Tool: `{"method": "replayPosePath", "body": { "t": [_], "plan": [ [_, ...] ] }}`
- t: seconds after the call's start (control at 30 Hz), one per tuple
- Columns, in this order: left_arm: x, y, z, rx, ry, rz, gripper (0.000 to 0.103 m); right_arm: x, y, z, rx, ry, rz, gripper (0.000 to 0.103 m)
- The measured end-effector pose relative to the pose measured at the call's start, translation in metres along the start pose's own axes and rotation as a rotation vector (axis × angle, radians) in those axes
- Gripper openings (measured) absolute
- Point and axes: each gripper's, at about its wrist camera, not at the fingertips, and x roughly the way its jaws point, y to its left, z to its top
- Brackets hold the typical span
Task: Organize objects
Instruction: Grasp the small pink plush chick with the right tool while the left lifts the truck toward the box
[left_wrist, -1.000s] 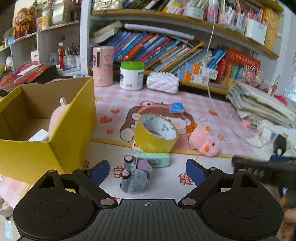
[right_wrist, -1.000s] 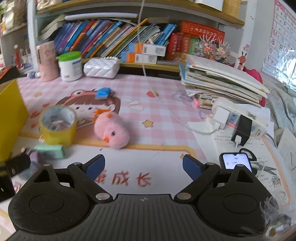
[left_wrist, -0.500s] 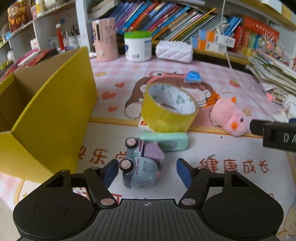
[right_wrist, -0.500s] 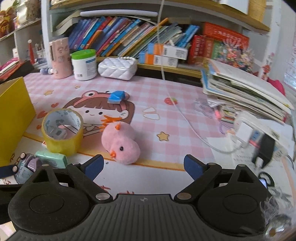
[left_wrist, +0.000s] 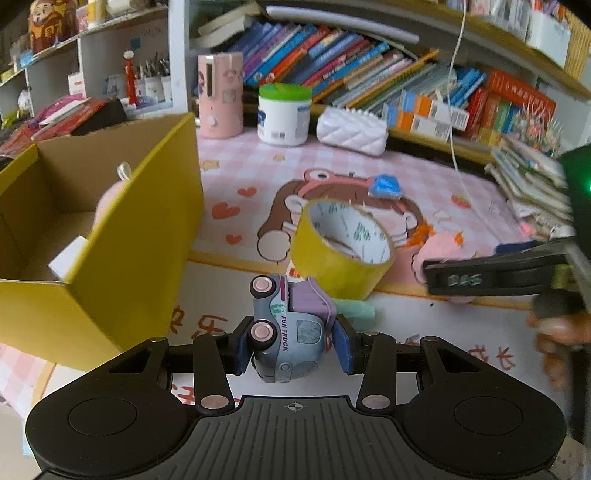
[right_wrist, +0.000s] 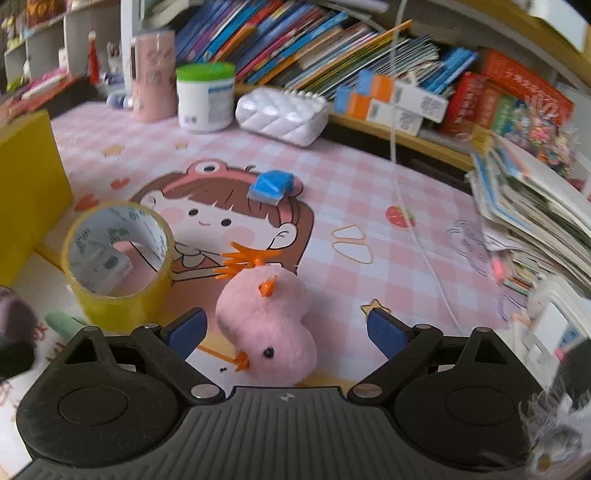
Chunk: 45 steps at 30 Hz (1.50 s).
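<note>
Your left gripper (left_wrist: 291, 341) has just been closing, and its 2 blue pads now press the flanks of the small grey-and-lilac plastic toy truck (left_wrist: 290, 325), which lies tipped on its side with its pink wheels facing left. Squeezing it across the narrow body makes sense: the wheels stay clear of the pads and the truck should not roll in the grip. It looks ready to lift toward the open yellow cardboard box (left_wrist: 140, 236) just to the left, where a pink plush item and a white item already sit.

Your right gripper (right_wrist: 286, 330) has its jaws spread wide around the pink plush chick with the orange beak (right_wrist: 267, 325), which lies on the mat between the pads; neither pad touches it yet. The plush is soft and wide, so that broad opening suits it.

Close behind the truck stand the yellow roll of packing tape (left_wrist: 341, 247) and a mint-green rectangular eraser (left_wrist: 354, 308) partly under it; I judge a straight upward lift would avoid nudging them. Further back on the pink checked mat (right_wrist: 369, 192) lies a small blue block (right_wrist: 271, 184). The box's near wall is tall, so clear it first.
</note>
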Motion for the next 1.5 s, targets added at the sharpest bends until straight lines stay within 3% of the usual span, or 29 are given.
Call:
{"method": "replayPosePath", "body": {
  "t": [0.23,0.37,0.57,0.73,1.03,1.23,1.5],
  "plan": [
    [-0.020,0.012,0.003,-0.045,-0.056,-0.032,0.042,0.027,0.000,0.007,-0.014,0.037,0.035,0.087],
    [-0.027,0.014,0.001,-0.045,-0.065,-0.048,0.042,0.034,-0.002,0.010,0.025,0.043,0.086,0.056],
    [-0.039,0.015,0.001,-0.054,-0.100,-0.063,0.042,0.013,-0.003,0.010,0.082,0.008,0.088,0.055],
    [-0.045,0.016,0.001,-0.063,-0.129,-0.089,0.042,-0.031,0.000,0.002,0.153,-0.039,0.084,0.055],
    [-0.068,0.028,-0.002,-0.059,-0.188,-0.157,0.042,-0.102,0.017,-0.024,0.324,-0.047,0.086,0.056],
    [-0.087,0.054,-0.014,-0.064,-0.197,-0.177,0.042,-0.120,0.052,-0.046,0.337,-0.002,0.082,0.056],
    [-0.119,0.113,-0.034,-0.110,-0.208,-0.139,0.042,-0.155,0.128,-0.063,0.241,-0.016,0.113,0.056]
  ]
}}
